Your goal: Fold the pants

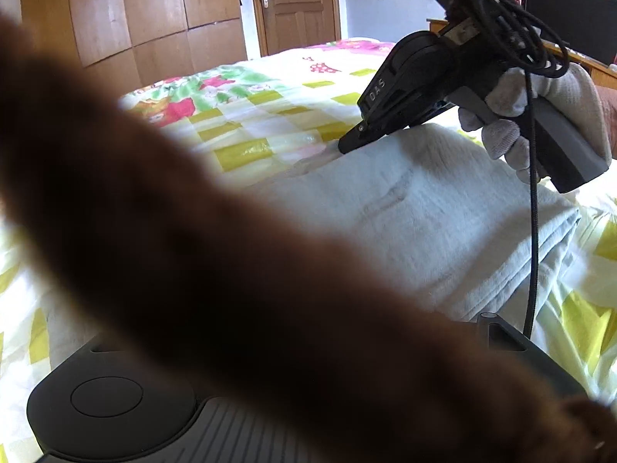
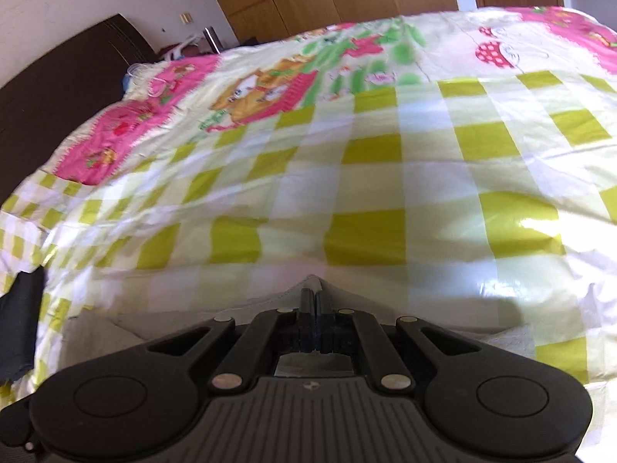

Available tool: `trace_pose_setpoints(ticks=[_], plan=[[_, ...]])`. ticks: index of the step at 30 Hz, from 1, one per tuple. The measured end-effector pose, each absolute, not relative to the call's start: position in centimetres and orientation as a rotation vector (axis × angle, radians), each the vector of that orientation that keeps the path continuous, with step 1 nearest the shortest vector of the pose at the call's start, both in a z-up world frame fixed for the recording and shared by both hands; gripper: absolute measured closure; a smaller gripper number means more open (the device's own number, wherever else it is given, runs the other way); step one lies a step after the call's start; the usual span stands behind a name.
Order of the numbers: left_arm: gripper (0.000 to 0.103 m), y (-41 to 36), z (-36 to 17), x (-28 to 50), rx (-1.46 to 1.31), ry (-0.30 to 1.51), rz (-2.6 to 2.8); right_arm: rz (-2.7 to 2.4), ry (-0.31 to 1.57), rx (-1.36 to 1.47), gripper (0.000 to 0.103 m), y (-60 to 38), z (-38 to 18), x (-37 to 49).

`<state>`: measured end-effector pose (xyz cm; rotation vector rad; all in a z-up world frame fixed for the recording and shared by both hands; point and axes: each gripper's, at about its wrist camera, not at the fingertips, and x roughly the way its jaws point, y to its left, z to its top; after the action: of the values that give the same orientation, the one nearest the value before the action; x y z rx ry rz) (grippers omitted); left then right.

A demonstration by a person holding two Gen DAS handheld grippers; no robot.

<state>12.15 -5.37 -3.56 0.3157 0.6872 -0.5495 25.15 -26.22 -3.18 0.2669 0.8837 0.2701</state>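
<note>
Pale grey-white pants (image 1: 424,223) lie folded into a thick, layered rectangle on a bed, on top of a bedspread (image 1: 250,131) checked in yellow-green and white with pink cartoon patches. The right gripper (image 2: 311,293) points down at the far corner of the pants, its jaws pressed together on a small peak of the pale cloth that rises at their tip. A hand in a white glove (image 1: 540,115) holds the handle of this gripper, and a black cable (image 1: 534,231) hangs from it across the fabric. The left gripper is almost wholly hidden behind a blurred brown shape (image 1: 193,250) close to the lens, so its jaws cannot be judged. Beyond the bed stand wooden wardrobes (image 1: 135,11), a wooden door (image 1: 297,4) and a dark headboard (image 2: 58,92).
</note>
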Motion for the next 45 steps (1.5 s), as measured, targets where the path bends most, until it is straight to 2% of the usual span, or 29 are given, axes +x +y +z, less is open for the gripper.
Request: trace_pose_setpoints(ticks=[5, 8, 13, 21, 29, 35, 36, 38, 41, 45], plan=[[0.026, -5.2, -3.1, 11.8, 0.324, 0.688, -0.538, 0.239, 0.859, 0.218, 0.083, -25.7, -3.0, 24.8], [0.026, -4.8, -2.4, 11.5, 0.305, 0.677, -0.536, 0.227, 0.827, 0.269, 0.077, -27.8, -1.0, 23.0], [0.026, -4.6, -2.2, 11.4, 0.285, 0.677, -0.536, 0.140, 0.780, 0.280, 0.055, -32.1, 1.2, 16.9], [0.026, -5.7, -2.9, 10.6, 0.316, 0.674, -0.542, 0.026, 0.889, 0.403, 0.052, -36.2, -2.6, 9.8], [0.026, -6.1, -3.2, 9.7, 0.330, 0.675, -0.535, 0.170, 0.931, 0.600, 0.051, -36.5, -4.2, 10.0], [0.026, -5.1, -2.3, 8.8, 0.278, 0.608, -0.521, 0.154, 0.910, 0.735, 0.052, -36.3, -5.9, 10.2], [0.026, -5.2, -2.4, 9.0, 0.290, 0.625, -0.515, 0.154, 0.909, 0.746, 0.054, -36.1, -6.0, 10.4], [0.026, -5.3, -3.1, 9.4, 0.310, 0.667, -0.508, 0.131, 0.890, 0.722, 0.076, -35.5, -5.2, 10.5], [0.026, -5.1, -3.4, 9.4, 0.293, 0.706, -0.526, 0.162, 0.821, 0.725, 0.078, -35.0, -2.3, 10.2], [0.026, -3.7, -2.5, 9.0, 0.224, 0.715, -0.552, 0.242, 0.748, 0.542, 0.078, -30.6, 3.5, 10.4]])
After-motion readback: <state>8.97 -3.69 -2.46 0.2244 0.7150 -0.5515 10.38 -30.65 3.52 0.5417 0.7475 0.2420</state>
